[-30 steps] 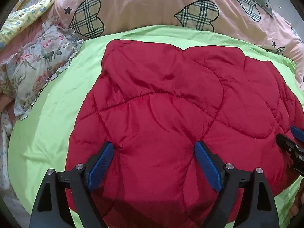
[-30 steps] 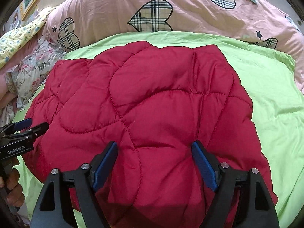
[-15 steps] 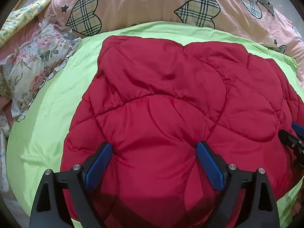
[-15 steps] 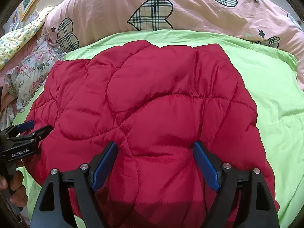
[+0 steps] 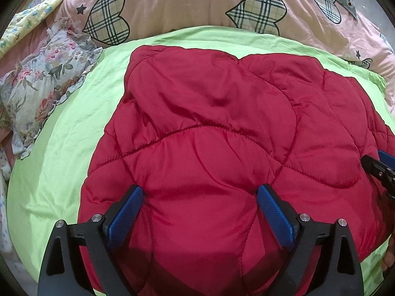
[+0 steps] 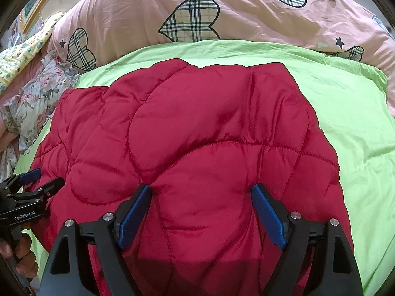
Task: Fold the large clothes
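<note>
A red quilted padded garment (image 5: 222,133) lies spread on a light green sheet (image 5: 61,148); it also shows in the right wrist view (image 6: 209,133). My left gripper (image 5: 200,191) is open, its blue pads pressed down on the garment's near left part. My right gripper (image 6: 201,188) is open, its pads resting on the near right part. The left gripper also shows at the left edge of the right wrist view (image 6: 40,180). The right gripper shows at the right edge of the left wrist view (image 5: 380,162).
A pink duvet with plaid hearts (image 5: 197,2) lies along the back of the bed. A floral frilled cloth (image 5: 42,79) is bunched at the left. The green sheet (image 6: 358,123) stretches out to the right of the garment.
Both grippers have moved slightly forward and down over the garment. The padding has flattened a little. Both jaws stay open.
</note>
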A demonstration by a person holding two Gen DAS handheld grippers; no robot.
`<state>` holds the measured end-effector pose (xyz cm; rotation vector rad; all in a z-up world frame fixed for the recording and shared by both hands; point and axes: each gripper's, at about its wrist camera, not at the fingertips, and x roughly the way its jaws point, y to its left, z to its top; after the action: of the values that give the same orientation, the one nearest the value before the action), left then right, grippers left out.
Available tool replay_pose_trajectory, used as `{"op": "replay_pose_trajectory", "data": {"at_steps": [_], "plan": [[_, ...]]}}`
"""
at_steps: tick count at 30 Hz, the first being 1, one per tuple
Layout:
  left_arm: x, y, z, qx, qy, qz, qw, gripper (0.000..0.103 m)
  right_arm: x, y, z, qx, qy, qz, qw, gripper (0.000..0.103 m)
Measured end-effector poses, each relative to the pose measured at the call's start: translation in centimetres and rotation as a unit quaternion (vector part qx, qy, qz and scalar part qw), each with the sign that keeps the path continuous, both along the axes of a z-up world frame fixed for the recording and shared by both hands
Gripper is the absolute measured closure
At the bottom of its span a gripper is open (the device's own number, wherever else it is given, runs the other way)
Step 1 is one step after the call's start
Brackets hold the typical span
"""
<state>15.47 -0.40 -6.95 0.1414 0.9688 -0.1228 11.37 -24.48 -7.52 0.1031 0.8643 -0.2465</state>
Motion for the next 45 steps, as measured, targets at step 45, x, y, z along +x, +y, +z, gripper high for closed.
{"op": "replay_pose_trajectory", "data": {"at_steps": [45], "plan": [[-10.0, 1.1, 3.0, 0.01, 0.005, 0.007, 0.9999, 0.001, -9.8, 5.1, 2.7, -0.002, 0.012, 0.086, 0.996, 0.011]]}}
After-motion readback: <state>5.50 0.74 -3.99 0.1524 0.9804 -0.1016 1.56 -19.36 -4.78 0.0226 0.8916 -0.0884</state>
